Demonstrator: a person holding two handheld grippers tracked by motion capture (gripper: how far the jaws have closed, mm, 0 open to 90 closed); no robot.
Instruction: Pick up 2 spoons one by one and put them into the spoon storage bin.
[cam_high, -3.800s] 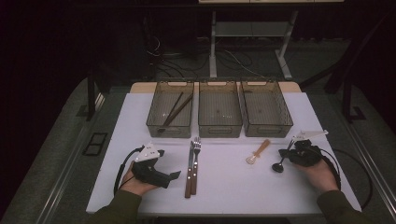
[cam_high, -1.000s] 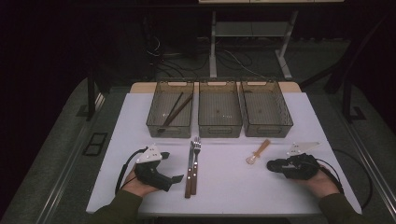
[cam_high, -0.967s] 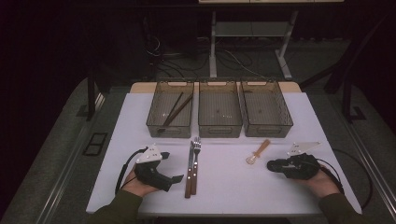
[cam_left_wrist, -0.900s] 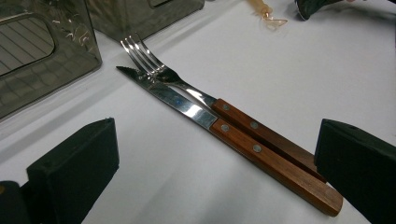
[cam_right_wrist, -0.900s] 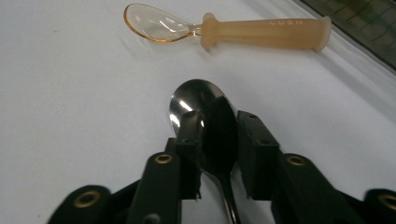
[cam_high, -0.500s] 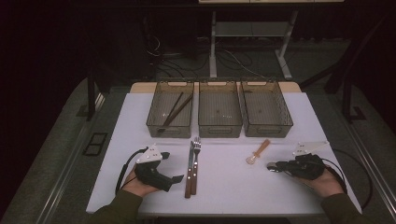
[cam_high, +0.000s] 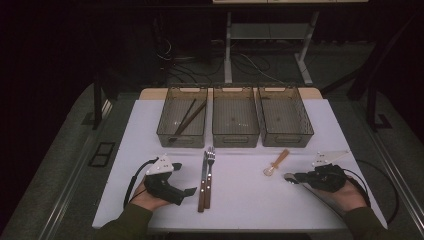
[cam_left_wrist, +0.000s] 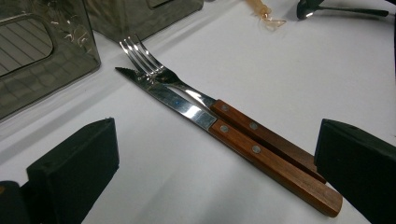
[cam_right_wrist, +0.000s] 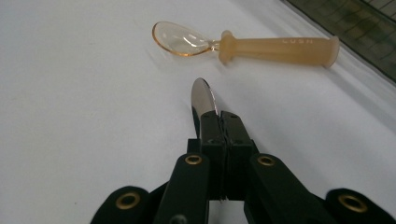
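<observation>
The right tongs (cam_right_wrist: 219, 126) are clamped on a metal spoon (cam_right_wrist: 203, 98), the left tongs (cam_left_wrist: 210, 172) gaping; next, the spoon is to be lifted to a bin (cam_high: 285, 117).

- I'm looking down and forward over the whole table (cam_high: 240, 200) from high.
- My two gripper cameras are sitting low and close, both catching the amber spoon (cam_right_wrist: 243, 44).

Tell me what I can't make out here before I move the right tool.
- Metal spoon in the right tool, right gripper view: handle hidden between the shut jaws; just the bowl sticks out.
- Same spoon, high view: too small and dark to judge its tilt.
- Middle bin and right bin, high view: contents too small to tell.
- Knife, left gripper view: its handle end runs behind the right jaw.
</observation>
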